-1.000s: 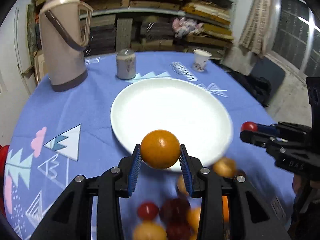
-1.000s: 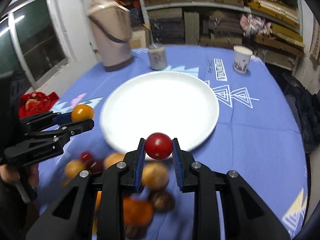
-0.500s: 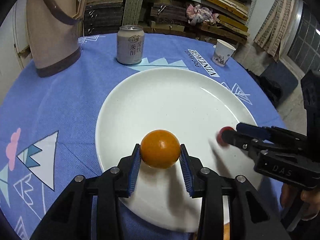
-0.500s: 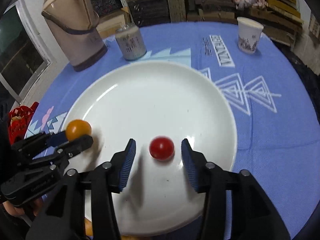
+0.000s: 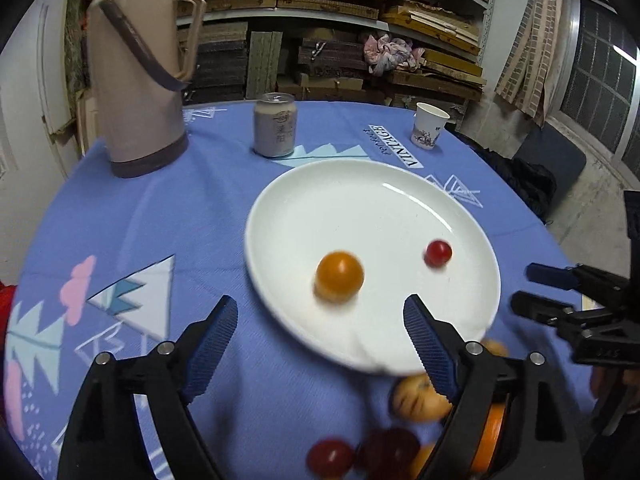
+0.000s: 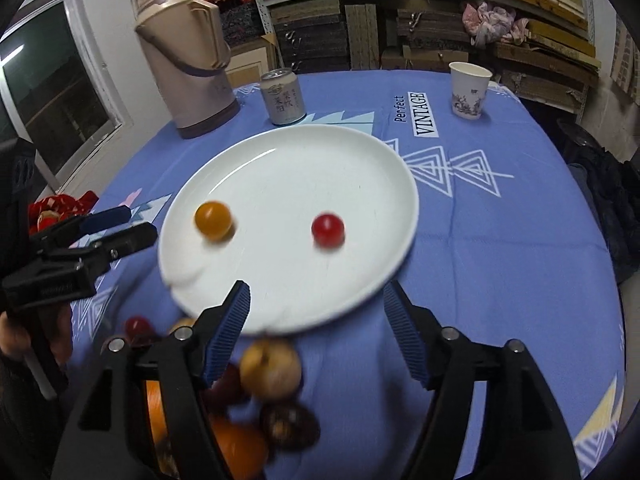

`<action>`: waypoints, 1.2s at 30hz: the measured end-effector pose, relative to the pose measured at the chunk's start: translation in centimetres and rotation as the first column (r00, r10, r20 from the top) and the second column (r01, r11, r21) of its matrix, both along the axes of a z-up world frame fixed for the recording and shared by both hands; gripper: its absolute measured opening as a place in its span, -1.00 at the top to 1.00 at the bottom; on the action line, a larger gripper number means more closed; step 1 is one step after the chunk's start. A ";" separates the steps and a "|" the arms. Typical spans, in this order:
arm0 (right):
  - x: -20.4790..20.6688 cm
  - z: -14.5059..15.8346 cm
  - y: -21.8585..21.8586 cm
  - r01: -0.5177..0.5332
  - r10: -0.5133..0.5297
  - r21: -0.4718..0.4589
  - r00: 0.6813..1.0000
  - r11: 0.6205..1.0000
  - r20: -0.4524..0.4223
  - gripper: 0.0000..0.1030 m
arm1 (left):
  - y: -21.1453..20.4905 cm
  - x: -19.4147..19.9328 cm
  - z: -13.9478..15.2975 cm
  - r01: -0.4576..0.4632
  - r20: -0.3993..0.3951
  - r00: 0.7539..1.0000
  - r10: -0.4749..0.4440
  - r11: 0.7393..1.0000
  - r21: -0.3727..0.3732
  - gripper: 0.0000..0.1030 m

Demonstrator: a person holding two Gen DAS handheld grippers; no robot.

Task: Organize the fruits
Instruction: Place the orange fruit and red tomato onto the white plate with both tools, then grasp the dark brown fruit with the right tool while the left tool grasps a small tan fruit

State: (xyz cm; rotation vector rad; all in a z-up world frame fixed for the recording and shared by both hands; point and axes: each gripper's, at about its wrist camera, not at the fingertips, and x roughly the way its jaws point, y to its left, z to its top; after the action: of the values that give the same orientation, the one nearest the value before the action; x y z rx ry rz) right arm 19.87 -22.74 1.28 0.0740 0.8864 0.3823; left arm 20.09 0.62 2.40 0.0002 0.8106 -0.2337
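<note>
Both my tongs pulled back off the round white plate [image 5: 280, 200], left gripper [image 5: 320, 316] and right gripper [image 6: 316, 300] jaws just spread empty, round orange fruit [image 5: 340, 276] at plate's six o'clock, small red tomato [image 5: 438, 252] at four.

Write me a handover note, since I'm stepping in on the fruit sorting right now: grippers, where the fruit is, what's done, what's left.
Left gripper: open, empty; its jaws have just been opening.
Right gripper: open, empty; its jaws have just been opening.
On the white plate: orange fruit and small red fruit, lying apart, both released.
Near the plate's closest edge, on the blue tablecloth: pile of loose fruit, red, brown and orange.
Done: two fruits plated.
Left: likely the pile, piece by piece.
</note>
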 end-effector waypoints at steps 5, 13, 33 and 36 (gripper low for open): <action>-4.2 0.1 -0.2 0.012 -0.012 -0.012 1.000 1.000 0.019 -0.45 | 0.9 -3.8 -0.2 -0.008 -0.003 1.000 0.008 1.000 0.018 -0.81; -10.0 -1.0 0.0 -0.005 0.005 0.003 1.000 1.000 0.021 -0.54 | 1.8 -9.3 -1.6 0.001 -0.019 1.000 -0.001 0.999 0.042 -0.89; -14.8 -4.9 4.9 -0.157 0.162 -0.205 0.987 0.966 0.009 -0.15 | 2.5 -15.4 -5.1 0.016 -0.087 0.996 -0.011 0.998 0.058 -0.88; -14.7 -5.0 5.1 -0.184 0.194 -0.216 0.981 0.959 0.026 0.15 | 1.9 -15.6 -5.6 0.042 -0.097 0.995 -0.035 0.996 0.076 -0.88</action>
State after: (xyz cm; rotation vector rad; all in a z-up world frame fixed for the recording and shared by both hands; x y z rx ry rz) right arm 5.15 -17.60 -3.70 -0.2183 0.8862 0.4636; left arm 4.51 2.47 -3.18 0.0791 0.9149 -0.2397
